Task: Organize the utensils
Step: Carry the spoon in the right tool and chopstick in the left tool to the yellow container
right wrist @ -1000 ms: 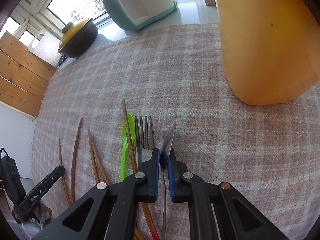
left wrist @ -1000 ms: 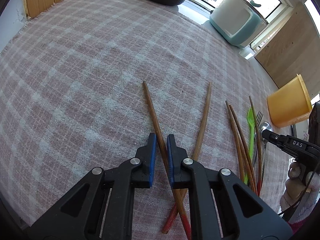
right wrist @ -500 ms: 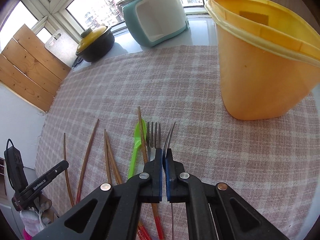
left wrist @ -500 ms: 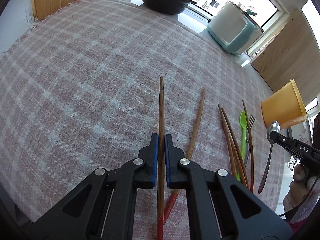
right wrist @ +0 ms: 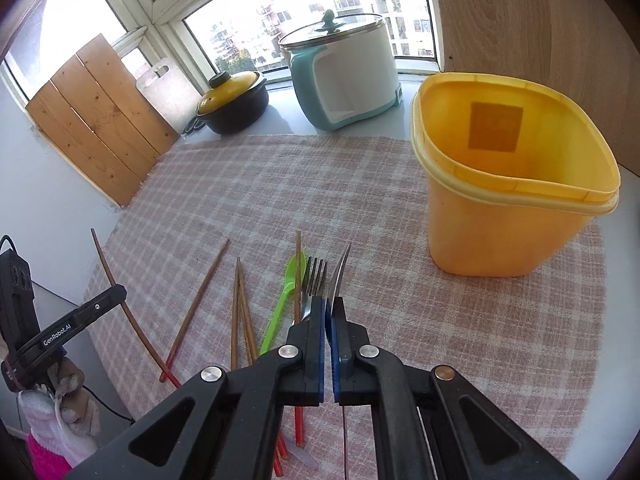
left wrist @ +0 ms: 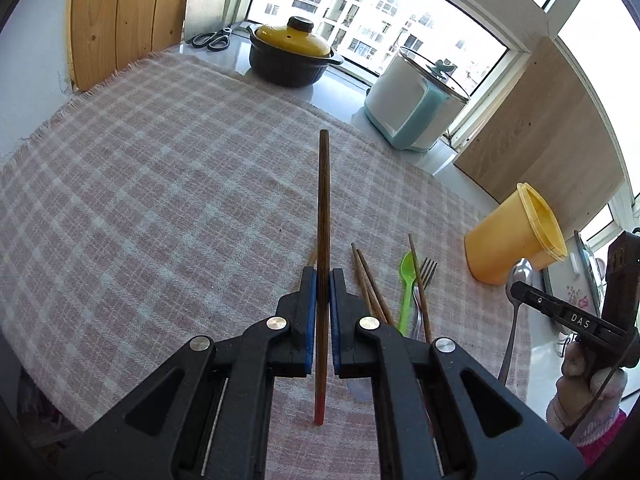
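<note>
My left gripper [left wrist: 323, 280] is shut on a brown chopstick [left wrist: 323, 200] with a red end and holds it lifted above the checked cloth. My right gripper [right wrist: 328, 306] is shut on a metal spoon [right wrist: 339, 276], seen edge-on, lifted above the cloth; the spoon also shows in the left wrist view [left wrist: 520, 280]. Several more chopsticks [right wrist: 240, 304], a green plastic spoon [right wrist: 286, 300] and a metal fork [right wrist: 314, 284] lie on the cloth. The yellow cup [right wrist: 508, 184] stands upright and open to the right, with nothing visible inside.
A black pot with a yellow lid [left wrist: 294, 54] and a teal-and-white cooker [left wrist: 416, 104] stand by the window. Scissors [left wrist: 212, 38] lie at the back left. Wooden boards [left wrist: 124, 16] lean at both sides. The cloth's frayed edge [left wrist: 48, 128] is at left.
Both grippers have risen and tilted up. The left closed on a chopstick and lifted it off the cloth. The right lifted the spoon, and the cup's opening came into view.
</note>
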Demonstrator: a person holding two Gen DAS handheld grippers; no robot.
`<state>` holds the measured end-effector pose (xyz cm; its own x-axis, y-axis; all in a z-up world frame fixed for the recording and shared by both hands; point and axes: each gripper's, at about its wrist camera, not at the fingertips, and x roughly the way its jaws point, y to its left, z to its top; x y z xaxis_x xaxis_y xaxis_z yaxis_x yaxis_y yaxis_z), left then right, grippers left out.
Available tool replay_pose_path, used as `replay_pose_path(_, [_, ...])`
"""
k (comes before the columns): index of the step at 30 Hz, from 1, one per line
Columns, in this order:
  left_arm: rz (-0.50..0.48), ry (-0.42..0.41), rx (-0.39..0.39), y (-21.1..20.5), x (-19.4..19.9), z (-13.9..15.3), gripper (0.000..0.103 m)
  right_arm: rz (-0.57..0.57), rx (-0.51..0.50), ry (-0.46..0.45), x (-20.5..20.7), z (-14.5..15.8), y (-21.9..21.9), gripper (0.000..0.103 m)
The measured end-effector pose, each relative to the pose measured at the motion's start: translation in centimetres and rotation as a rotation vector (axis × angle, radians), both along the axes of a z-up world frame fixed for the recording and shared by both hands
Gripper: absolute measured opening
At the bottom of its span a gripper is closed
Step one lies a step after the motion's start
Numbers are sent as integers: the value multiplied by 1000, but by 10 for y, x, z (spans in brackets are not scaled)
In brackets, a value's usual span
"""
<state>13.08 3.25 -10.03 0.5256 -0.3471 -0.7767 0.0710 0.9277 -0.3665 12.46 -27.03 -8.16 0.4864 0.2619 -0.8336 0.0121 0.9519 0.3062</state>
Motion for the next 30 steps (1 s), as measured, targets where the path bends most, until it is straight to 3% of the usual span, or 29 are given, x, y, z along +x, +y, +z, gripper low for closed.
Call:
replay_pose_path(19, [-78,-160,-41,-85,-19,77,4,78,-26,-151,-8,64,-50,0])
replay_pose_path(30, [-162,-253,-62,-148,-5,123,4,72,-50,-226,9,97,-79,0])
